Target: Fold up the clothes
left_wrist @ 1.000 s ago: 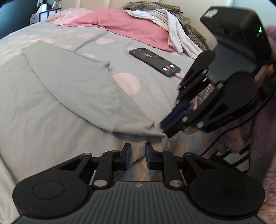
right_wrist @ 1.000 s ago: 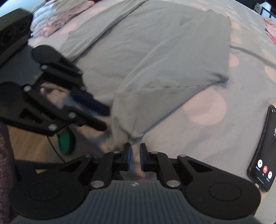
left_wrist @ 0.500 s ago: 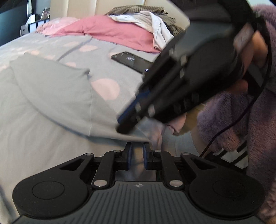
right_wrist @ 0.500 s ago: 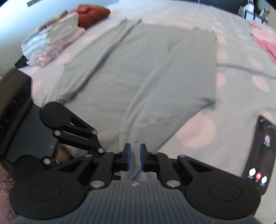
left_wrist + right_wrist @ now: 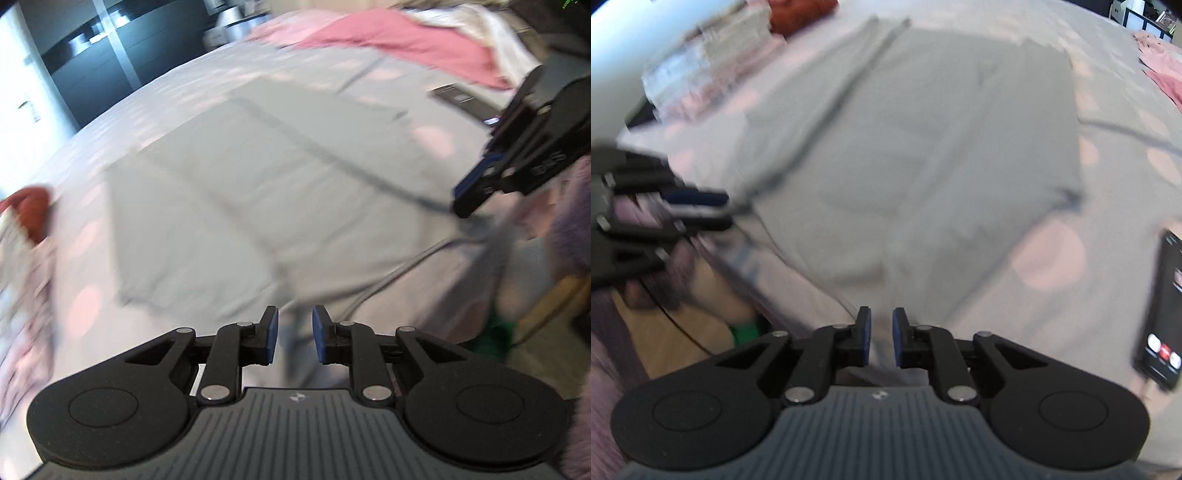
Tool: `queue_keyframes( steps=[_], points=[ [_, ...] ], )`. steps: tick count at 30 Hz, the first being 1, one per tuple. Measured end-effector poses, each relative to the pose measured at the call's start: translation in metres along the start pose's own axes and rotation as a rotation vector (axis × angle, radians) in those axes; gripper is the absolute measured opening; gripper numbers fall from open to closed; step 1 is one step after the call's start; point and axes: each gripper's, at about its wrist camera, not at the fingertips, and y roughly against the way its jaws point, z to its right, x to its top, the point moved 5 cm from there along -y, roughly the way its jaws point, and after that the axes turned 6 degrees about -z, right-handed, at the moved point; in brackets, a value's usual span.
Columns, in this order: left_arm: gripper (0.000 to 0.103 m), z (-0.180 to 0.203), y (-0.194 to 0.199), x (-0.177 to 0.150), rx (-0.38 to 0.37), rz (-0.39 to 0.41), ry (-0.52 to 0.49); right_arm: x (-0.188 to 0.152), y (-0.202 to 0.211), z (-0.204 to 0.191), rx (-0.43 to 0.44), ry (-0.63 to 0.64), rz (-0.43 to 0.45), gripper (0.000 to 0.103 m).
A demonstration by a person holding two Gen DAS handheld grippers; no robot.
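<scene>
Grey garment [image 5: 905, 166] lay mid-frame; phone [image 5: 1161, 314] at right edge, folded stack [image 5: 713, 62] upper left; left gripper [image 5: 294, 339] and right gripper [image 5: 881, 338] jaws opening, cloth between both.

There's a phone [image 5: 1161, 310] with its screen lit lying on the bed [image 5: 1115, 155], which has a grey cover with pink spots, plus dark cabinets [image 5: 96, 62] off in the background and something green [image 5: 746, 330] down on the wooden floor [image 5: 676, 332].
</scene>
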Motion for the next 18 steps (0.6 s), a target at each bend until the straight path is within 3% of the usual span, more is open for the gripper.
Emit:
queue_keyframes(
  steps=[4, 9, 12, 13, 18],
  points=[
    [0.018, -0.007, -0.003, -0.015, 0.034, -0.042, 0.024, 0.008, -0.016, -0.033, 0.023, 0.069, -0.01, 0.015],
    [0.018, -0.011, 0.002, -0.032, 0.012, -0.06, 0.047, 0.014, -0.031, -0.055, 0.054, 0.126, -0.037, 0.016],
    [0.011, -0.01, -0.003, -0.032, 0.005, -0.041, 0.025, 0.016, -0.039, -0.06, 0.057, 0.146, -0.052, 0.016],
    [0.002, -0.01, -0.007, -0.031, 0.004, -0.037, 0.015, 0.018, -0.041, -0.061, 0.057, 0.15, -0.057, 0.016],
    [0.0, -0.001, -0.011, -0.033, -0.053, -0.048, -0.011, 0.024, -0.05, -0.067, 0.045, 0.172, -0.073, 0.016]
  ],
)
